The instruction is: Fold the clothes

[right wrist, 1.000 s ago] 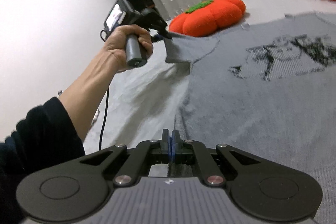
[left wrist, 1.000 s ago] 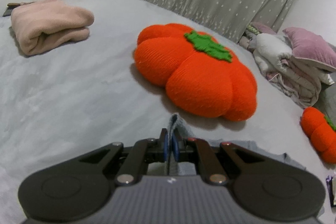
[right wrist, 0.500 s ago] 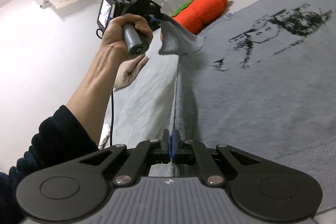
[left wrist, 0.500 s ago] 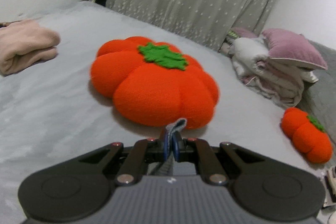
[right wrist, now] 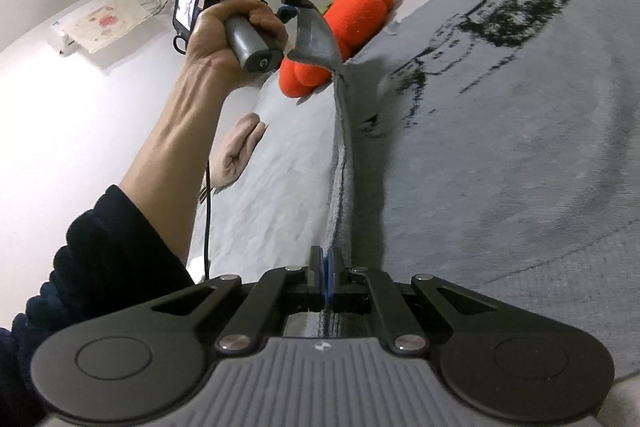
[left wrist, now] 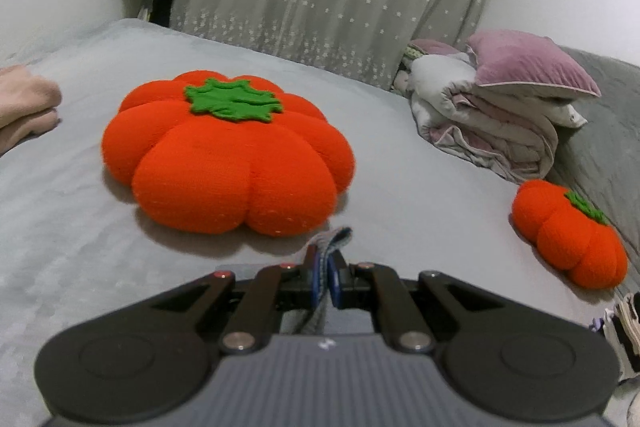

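so both claws are clamped on the shirt's [right wrist: 500, 155] one side edge, left gripper [left wrist: 325, 281] at the sleeve, right gripper [right wrist: 325, 281] near the hem; the body spreads rightward across the bed [left wrist: 80, 227].

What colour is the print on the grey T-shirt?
Black, on the grey T-shirt; clearest in the right wrist view.

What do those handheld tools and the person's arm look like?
Each tool, left and right, is matt black, with a ribbed grey deck bearing a small white logo, round side discs, silver pivot bolts, red dots and blue finger pads. The left one has a grey handle, a small screen and a black cable. The sleeve is dark navy knit.
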The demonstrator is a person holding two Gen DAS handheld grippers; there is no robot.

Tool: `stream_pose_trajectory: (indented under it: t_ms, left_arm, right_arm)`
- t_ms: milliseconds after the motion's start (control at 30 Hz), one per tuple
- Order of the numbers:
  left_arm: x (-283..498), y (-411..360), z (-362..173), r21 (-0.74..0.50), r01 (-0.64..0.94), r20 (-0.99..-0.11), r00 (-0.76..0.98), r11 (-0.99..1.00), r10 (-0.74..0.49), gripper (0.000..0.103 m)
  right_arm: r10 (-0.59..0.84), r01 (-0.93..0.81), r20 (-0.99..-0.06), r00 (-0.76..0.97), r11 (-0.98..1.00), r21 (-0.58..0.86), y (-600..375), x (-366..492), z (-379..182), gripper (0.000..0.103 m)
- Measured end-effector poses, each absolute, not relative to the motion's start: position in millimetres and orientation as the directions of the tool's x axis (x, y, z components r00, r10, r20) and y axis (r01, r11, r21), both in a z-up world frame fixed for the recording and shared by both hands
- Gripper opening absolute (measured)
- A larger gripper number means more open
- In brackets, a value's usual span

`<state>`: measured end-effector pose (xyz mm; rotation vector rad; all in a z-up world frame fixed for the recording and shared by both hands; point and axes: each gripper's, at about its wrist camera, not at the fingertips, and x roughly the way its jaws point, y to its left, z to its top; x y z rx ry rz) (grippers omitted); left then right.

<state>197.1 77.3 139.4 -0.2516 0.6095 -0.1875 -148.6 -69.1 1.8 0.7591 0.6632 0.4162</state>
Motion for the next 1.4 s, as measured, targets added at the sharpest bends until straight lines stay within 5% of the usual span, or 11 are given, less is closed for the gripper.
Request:
stream_pose_trajectory:
  t_ms: [1067, 1400]
  left_arm:
    - [196, -31, 103, -0.196, 0.178, -0.579, 0.773, 0.964, -0.261, 0.005]
    - [202, -32, 88, -0.207, 0.207, -0.609, 0.737, 0.956, -0.292, 0.006]
  right_arm:
    - [0.463, -0.058, -0.38, 0.801, 0.691, 0.721, -108, -171, 5, 0.004]
    - [0.426, -0.032, -0.45, 0.785, 0.753, 0.657, -99, -171, -2, 0.004]
